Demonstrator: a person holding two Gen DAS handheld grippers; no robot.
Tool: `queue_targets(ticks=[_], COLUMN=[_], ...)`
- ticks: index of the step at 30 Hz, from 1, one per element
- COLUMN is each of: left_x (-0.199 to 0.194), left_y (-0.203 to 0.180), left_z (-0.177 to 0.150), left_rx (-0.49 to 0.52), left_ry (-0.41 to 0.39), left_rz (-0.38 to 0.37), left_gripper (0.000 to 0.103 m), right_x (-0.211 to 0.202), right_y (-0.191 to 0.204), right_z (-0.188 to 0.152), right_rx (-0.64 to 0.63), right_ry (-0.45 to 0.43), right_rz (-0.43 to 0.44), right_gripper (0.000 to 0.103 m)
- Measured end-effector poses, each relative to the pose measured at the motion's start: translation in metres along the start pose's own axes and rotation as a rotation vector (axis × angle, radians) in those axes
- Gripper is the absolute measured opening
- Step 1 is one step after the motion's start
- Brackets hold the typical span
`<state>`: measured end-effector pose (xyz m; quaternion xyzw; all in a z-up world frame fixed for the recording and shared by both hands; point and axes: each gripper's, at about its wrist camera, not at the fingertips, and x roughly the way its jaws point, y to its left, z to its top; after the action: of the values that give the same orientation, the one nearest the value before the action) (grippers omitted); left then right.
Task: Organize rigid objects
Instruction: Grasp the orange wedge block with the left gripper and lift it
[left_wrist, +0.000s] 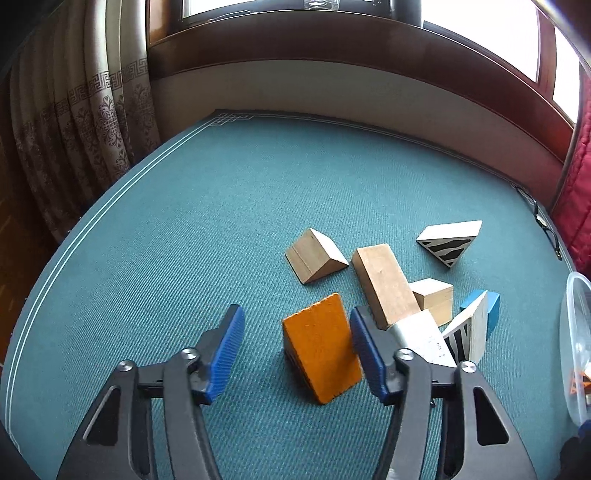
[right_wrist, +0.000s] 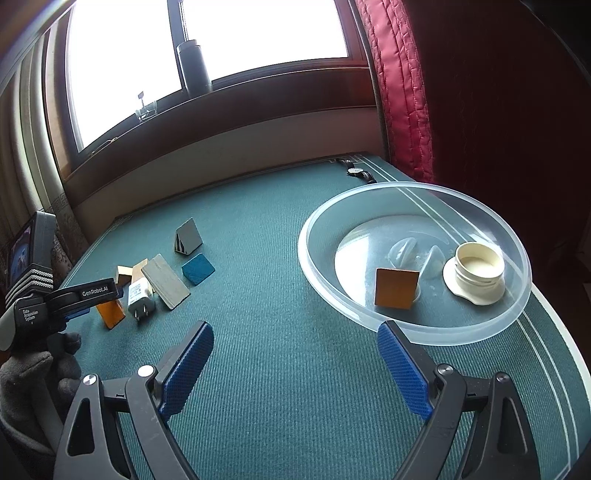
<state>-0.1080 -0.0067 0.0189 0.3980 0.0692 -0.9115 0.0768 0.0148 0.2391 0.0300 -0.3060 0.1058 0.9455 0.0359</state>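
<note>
a teal woven cloth with white border lines is covering the counter (left_wrist: 184, 221) under a dark wood window sill. the orange block (left_wrist: 321, 347) is leaning tilted on that cloth between the blue pads of the left hand-held gripper (left_wrist: 297, 354); its right pad is touching the block's edge while the left pad is standing clear, so the jaws are sitting half open and gripping nothing. the black arm of this tool is carrying the writing "genrobot.ai". just right of the block are lying one white charger (left_wrist: 424, 339), three plain wooden blocks, two zebra-striped wedges and one blue block (left_wrist: 489, 308). a second orange block (right_wrist: 396, 288) is standing in the clear plastic bowl (right_wrist: 321, 273) beside one cream jar (right_wrist: 478, 266). the right hand-held gripper (right_wrist: 295, 369) is hanging wide and empty before the bowl.
</note>
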Motion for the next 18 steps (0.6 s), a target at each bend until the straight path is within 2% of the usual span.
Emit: queue_targets(ticks=[2,12,18], left_x=[-0.003,-0.012,-0.025], left_y=[0.001,0.013,0.011], left_z=[-0.002,-0.006,-0.006], left_rx=[0.003,0.004,0.018], left_ry=[0.001,-0.027,-0.075], left_rz=[-0.033,-0.040,-0.026], left_gripper=[0.038,0.038,0.038], right_x=[0.000,0.001,0.001], right_y=[0.000,0.001,0.002], right_z=[0.000,-0.001,-0.001], right_rx=[0.000,-0.004,-0.009], right_ry=[0.000,0.002,0.005], right_rz=[0.000,0.001,-0.001], right_gripper=[0.093,0.094,0.094])
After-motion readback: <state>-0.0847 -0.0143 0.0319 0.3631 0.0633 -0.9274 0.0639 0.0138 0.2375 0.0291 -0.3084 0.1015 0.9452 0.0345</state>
